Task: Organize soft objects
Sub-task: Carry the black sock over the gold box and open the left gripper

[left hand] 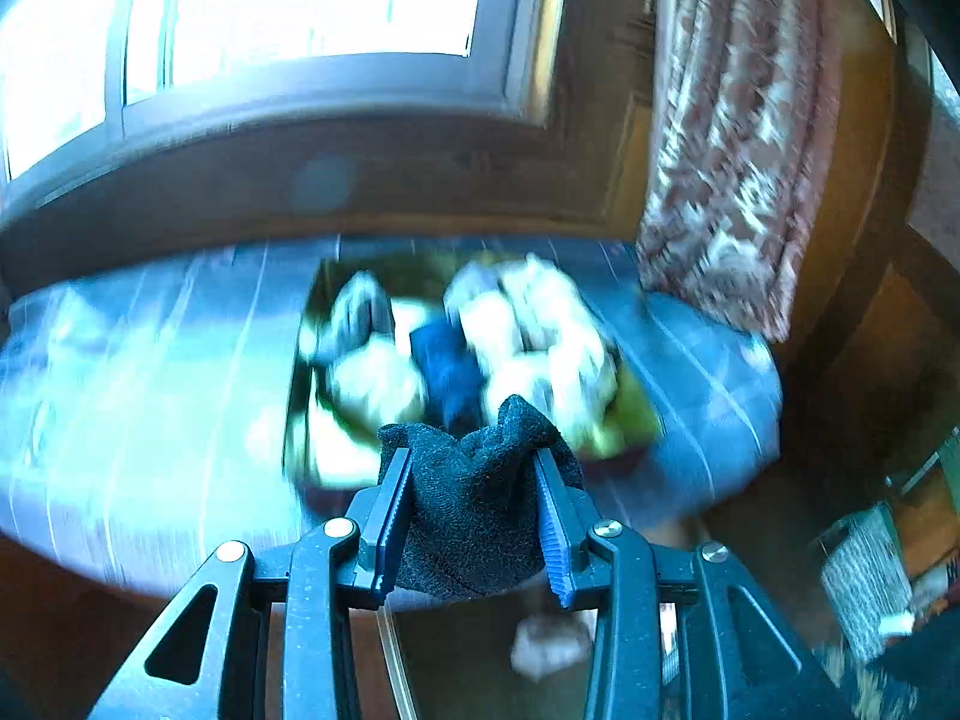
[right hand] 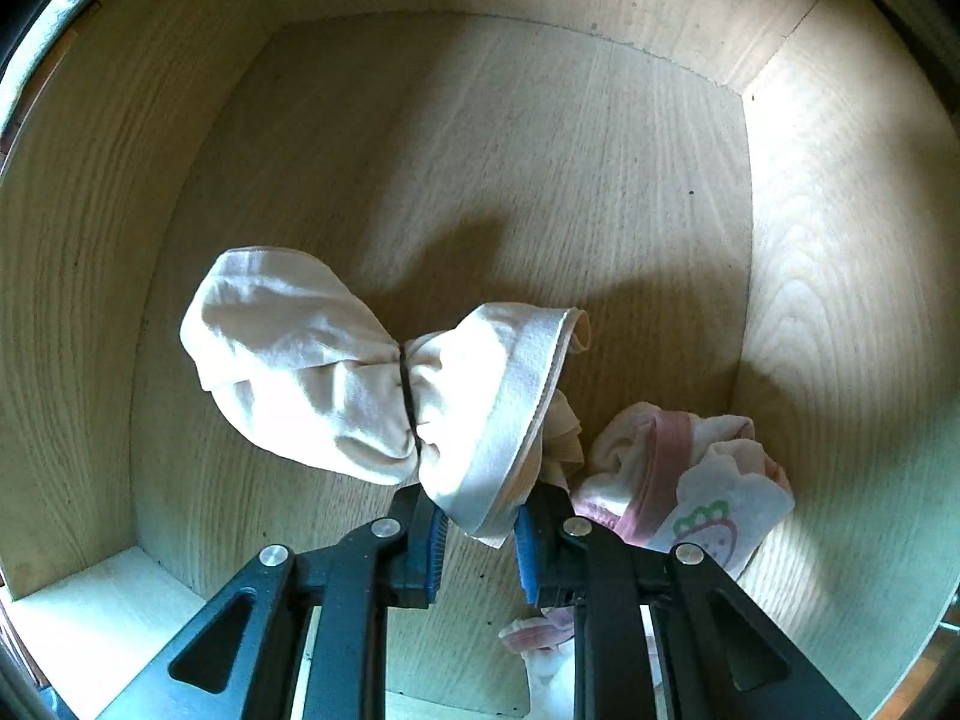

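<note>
Lowering the cream sock bundle [right hand: 384,372] onto bare drawer floor [right hand: 540,180] looks the right move; release only once it rests, clear of the pink-trimmed socks [right hand: 690,480] just beside it. Right gripper [right hand: 477,546] points steeply down into the wooden drawer, jaws narrow, pinching the bundle's cuff; the bundle hangs ahead of the fingertips. Left gripper [left hand: 474,516], jaws part-closed, clamps a dark sock [left hand: 474,480] bulging past the pads, above a blurred tray of rolled socks [left hand: 468,360].

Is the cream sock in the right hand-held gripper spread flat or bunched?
Bunched: the cream sock is cinched at its middle by a dark band.
</note>
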Demonstrator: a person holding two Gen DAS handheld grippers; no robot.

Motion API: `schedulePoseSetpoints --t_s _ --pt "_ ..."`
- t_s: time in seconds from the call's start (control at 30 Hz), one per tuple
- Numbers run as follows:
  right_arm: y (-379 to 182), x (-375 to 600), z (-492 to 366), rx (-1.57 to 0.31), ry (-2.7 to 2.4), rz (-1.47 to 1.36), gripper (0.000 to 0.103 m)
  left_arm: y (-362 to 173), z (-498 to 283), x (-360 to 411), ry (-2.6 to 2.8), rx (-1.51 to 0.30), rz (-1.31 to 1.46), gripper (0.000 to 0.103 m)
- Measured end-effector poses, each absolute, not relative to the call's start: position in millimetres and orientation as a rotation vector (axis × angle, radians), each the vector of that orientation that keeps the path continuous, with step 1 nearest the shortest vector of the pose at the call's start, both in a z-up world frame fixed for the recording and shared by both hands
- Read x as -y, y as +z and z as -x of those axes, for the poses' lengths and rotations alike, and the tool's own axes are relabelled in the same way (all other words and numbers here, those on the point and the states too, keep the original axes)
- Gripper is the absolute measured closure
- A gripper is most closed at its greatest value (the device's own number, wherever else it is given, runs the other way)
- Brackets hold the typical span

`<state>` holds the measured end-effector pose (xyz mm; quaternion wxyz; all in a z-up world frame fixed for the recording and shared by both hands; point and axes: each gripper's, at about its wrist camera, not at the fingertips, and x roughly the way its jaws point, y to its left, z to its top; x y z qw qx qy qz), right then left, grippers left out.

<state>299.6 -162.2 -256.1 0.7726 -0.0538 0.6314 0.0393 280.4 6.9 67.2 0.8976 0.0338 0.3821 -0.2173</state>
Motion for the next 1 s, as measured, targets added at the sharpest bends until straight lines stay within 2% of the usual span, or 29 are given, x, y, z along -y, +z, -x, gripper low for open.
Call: schedulePoseSetpoints --t_s 0.2,0.47,0.6,0.73,1.0 --pt "-253 165 -300 -1.370 0.115 0.109 0.083 64 -385 24 -0.407 -0.824 -0.044 0.065" --pt "-251 178 -302 -1.379 0.170 0.079 0.083 9 -495 49 -0.357 -0.988 0.007 0.064" --pt "-250 186 -304 -1.380 0.189 0.059 0.083 -13 -517 60 -0.336 -1.033 -0.021 0.063" --pt "-250 191 -304 -1.378 0.195 0.067 0.083 -31 -526 64 -0.307 -1.051 -0.036 0.055" --pt "-247 189 -306 -1.378 0.183 0.093 0.083 -22 -512 45 -0.277 -1.024 0.046 0.050"
